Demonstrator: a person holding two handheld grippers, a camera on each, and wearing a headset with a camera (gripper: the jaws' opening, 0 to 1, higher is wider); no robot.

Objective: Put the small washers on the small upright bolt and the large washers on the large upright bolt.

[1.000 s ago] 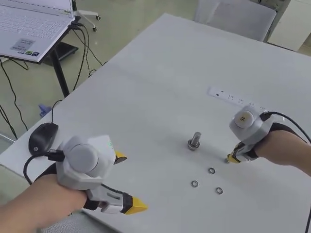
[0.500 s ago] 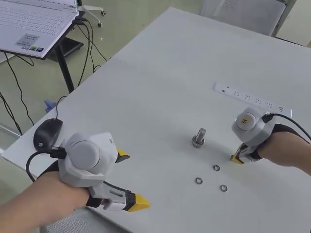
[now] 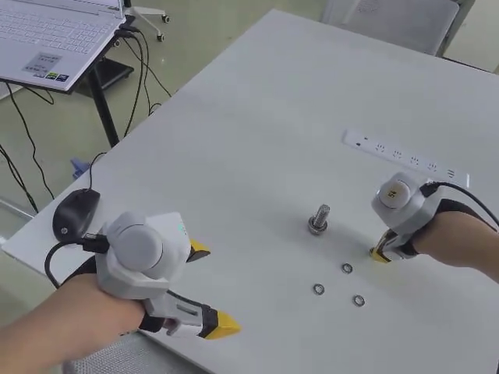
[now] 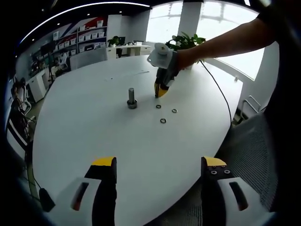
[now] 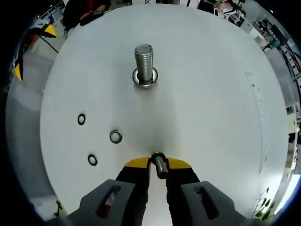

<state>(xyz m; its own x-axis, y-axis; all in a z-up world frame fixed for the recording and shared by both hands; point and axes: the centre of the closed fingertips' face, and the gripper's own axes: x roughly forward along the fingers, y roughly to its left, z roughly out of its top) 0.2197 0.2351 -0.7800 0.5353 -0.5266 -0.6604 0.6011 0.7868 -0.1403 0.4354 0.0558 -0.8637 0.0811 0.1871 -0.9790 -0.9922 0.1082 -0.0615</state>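
- Three washers (image 3: 347, 269) lay flat on the desk (image 3: 257, 140), near the upright large bolt (image 3: 318, 220).
- We saw the right claw (image 3: 379, 255) clamped on the small bolt (image 5: 160, 165), down at the desk just beside the washers.
- We saw the left claw (image 3: 209, 288) spread apart, holding nothing, by the desk's near edge.

On the worktop (image 3: 257, 117) the large bolt (image 3: 318, 220) stands upright. On its near side lie the first washer (image 3: 347, 269), the second washer (image 3: 319, 289) to that one's near left and the third washer (image 3: 359, 300) nearest of all, none touching. The right gripper (image 3: 380, 255) sits just right of the first washer with the small bolt (image 5: 159, 165) between its jaws. The power strip (image 3: 405, 160) lies farther back, and the left gripper (image 3: 209, 287) and mouse (image 3: 74, 214) are well apart at the near-left edge.
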